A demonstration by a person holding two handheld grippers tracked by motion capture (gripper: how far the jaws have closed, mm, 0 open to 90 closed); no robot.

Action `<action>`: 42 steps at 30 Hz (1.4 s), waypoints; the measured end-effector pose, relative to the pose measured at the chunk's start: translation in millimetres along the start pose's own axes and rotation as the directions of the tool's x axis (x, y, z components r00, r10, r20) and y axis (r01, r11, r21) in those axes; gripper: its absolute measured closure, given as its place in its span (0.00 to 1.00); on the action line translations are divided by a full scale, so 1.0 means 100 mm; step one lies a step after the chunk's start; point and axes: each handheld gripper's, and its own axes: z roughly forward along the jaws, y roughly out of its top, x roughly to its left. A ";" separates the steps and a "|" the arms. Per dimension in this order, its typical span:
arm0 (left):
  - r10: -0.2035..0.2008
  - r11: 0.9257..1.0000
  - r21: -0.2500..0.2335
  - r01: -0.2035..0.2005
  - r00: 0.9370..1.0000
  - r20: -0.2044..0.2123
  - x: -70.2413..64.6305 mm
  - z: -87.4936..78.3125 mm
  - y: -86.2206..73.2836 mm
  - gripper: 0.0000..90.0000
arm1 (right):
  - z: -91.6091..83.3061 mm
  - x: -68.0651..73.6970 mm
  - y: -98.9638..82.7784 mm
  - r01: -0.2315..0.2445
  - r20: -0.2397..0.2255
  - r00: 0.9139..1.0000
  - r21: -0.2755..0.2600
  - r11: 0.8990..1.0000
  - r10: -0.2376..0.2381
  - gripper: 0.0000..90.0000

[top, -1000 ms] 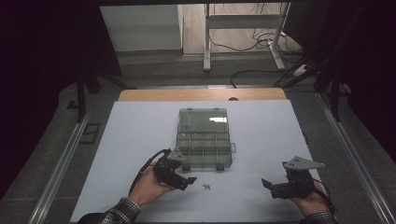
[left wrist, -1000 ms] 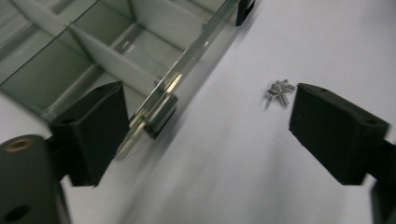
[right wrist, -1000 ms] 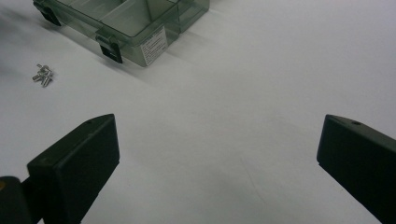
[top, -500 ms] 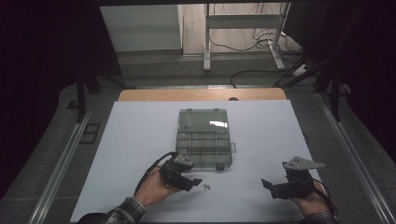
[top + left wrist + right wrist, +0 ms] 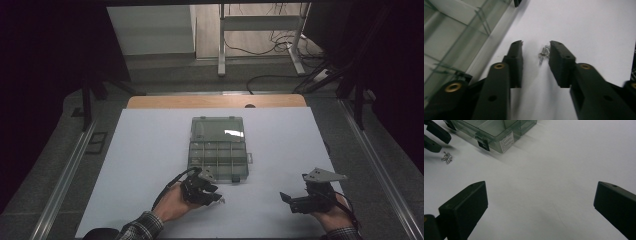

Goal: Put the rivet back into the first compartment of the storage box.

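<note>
A small cluster of silver screws (image 5: 544,52) lies on the white table, between the jaws of my left gripper (image 5: 536,46). The jaws have just been closing; the right pad is at the screws and the left pad stands apart from them. From above, the left gripper (image 5: 212,192) sits just in front of the clear compartment box (image 5: 218,150), with the screws (image 5: 220,200) at its tips. My right gripper (image 5: 287,200) rests at the near right of the table, jaws wide open over bare table (image 5: 541,188). Its view also shows the screws (image 5: 446,158) and the box (image 5: 496,130).
The box's lid (image 5: 218,129) lies open toward the far side, and a latch (image 5: 483,145) sticks out at its near edge. The white sheet (image 5: 150,150) covers the table, with a wooden strip (image 5: 215,101) at the far edge.
My left gripper has slid right and down onto the screws, and its jaws have narrowed around them. The right gripper has stayed where it was.
</note>
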 end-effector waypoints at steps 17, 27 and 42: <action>0.036 0.998 0.053 -0.036 0.999 0.011 -0.02 0.09 0.02 0.97 | 0.00 0.00 -0.01 0.005 0.001 1.000 0.004 1.000 -0.005 0.00; 0.015 0.999 0.033 -0.016 0.999 0.032 0.01 0.03 0.03 0.98 | 0.00 0.00 -0.01 0.005 0.000 1.000 0.005 1.000 -0.005 0.00; -0.031 0.999 -0.021 0.032 0.998 0.047 0.03 -0.09 0.06 0.99 | 0.00 0.00 -0.01 0.005 0.000 1.000 0.005 1.000 -0.005 0.00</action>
